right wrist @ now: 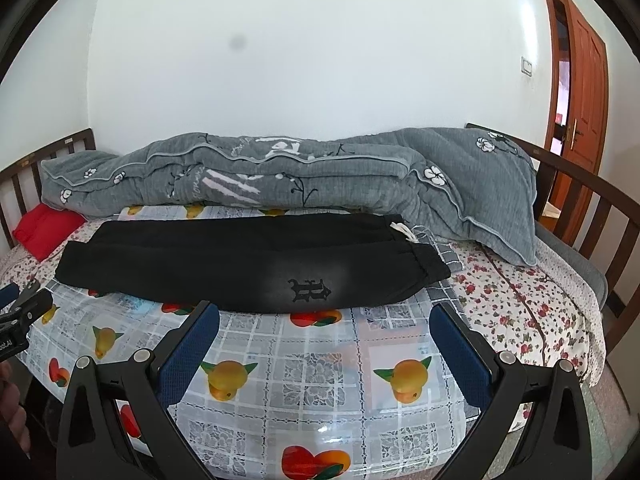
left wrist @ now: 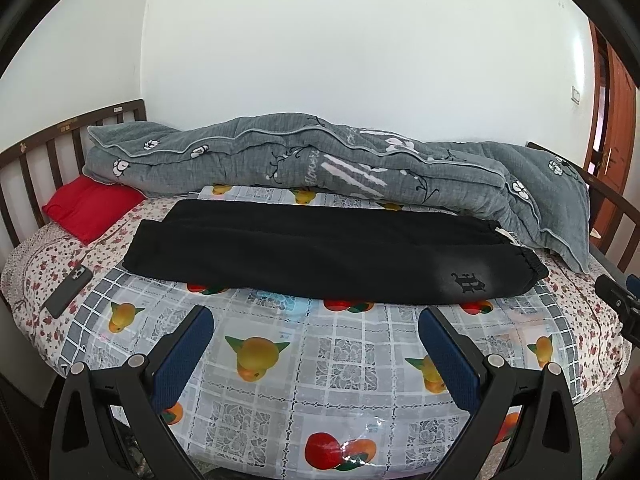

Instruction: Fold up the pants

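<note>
Currently: black pants (left wrist: 320, 252), one item, lying across the middle of both frames on a fruit-printed plastic sheet (left wrist: 312, 360) spread over the bed.

Condition: already folded once lengthwise, one leg stacked on the other in a long, flat band. Waistband (left wrist: 516, 264), elasticated and gathered, sits at the right end with a white drawstring (right wrist: 404, 232) showing at its upper edge; leg cuffs (left wrist: 148, 244) lie at the left end. Embroidered gothic emblem (right wrist: 310, 290) on a faded grey patch, lower right of the garment. Fabric appears thick and soft; judged likely to hold a fold without slipping.

Step in hand: approach, before the crosswise fold. Judged early to midway through the task. The next move calls for pinching one end, probably both layers together, and carrying it over toward the other end.

Tools: left gripper (left wrist: 316, 344), jaws spread wide, holding nothing, lower centre of its view, short of the garment. Right gripper (right wrist: 326, 340), likewise parted and empty, its tips near the pants' front edge.

Surroundings: grey quilt (left wrist: 340, 160) bundled behind, red pillow (left wrist: 92, 206) upper left, phone (left wrist: 68, 290) at left, wooden door (right wrist: 580, 92) at right.
</note>
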A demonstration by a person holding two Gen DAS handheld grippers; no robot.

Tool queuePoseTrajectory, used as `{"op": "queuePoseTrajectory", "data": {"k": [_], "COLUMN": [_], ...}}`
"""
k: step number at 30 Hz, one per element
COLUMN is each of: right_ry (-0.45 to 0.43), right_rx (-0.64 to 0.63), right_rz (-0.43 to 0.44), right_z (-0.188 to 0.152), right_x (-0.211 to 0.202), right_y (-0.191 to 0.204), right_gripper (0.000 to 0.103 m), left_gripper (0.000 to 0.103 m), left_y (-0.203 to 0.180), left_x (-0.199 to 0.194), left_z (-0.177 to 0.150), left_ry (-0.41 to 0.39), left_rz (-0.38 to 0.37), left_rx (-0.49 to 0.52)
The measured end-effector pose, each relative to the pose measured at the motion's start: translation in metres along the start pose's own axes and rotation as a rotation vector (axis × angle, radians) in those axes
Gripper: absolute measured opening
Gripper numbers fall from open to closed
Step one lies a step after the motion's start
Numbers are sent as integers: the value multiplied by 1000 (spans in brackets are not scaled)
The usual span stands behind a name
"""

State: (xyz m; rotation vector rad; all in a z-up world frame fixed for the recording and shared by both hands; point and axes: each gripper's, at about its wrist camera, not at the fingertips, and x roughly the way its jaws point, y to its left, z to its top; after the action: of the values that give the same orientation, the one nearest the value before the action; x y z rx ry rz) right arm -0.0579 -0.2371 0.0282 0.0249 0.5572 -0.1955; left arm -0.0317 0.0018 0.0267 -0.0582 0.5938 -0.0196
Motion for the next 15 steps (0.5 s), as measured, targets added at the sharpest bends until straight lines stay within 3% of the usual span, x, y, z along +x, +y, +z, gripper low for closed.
{"op": "queuePoseTrajectory", "data": {"k": [15], "right_ry": [-6], "right_rx": [-16], "right_rz": [-1], "right_z": [0], "right_x": [-4], "right_y": [6], "right_gripper": [103], "left_gripper": [103], "left_y": [-1], "left_x": [-2], "left_z": [2], "left_ry": [-8], "left_rz": [-13], "left_rx": [-10]}}
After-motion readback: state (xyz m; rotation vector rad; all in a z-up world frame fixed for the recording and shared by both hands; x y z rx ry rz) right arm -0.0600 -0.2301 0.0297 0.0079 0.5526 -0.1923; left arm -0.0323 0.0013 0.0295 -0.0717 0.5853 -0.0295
